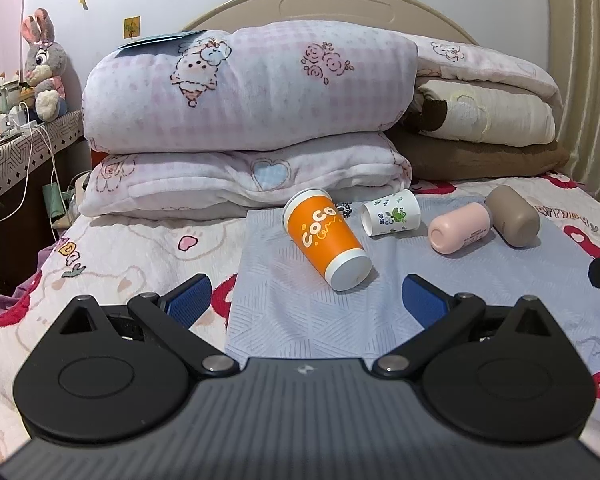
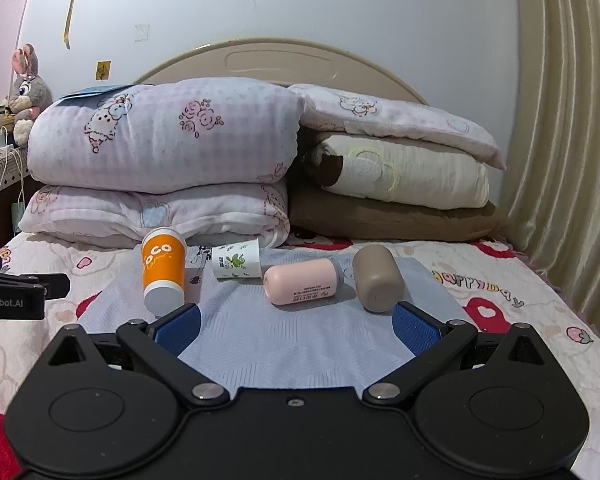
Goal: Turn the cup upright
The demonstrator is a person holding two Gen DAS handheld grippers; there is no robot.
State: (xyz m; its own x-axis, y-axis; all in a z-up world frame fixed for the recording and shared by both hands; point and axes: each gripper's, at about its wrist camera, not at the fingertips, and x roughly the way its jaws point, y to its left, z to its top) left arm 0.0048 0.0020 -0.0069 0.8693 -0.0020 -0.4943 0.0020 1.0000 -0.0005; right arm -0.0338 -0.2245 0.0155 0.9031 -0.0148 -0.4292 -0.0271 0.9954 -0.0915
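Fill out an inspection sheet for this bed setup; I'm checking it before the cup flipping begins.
Surface: grey-blue mat spread on a patterned bedsheet.
Job's things: four cups on their sides on the mat: orange cup, white cup, pink cup, brown cup. None upright.
Clutter: nothing seen on the mat besides the cups.
Grippers: left gripper open, empty, short of the orange cup; right gripper open, empty, facing the pink and brown cups.
Cables: white cables hanging off the side table, away from the mat.
Surroundings: folded quilts, headboard, plush rabbit, curtain.
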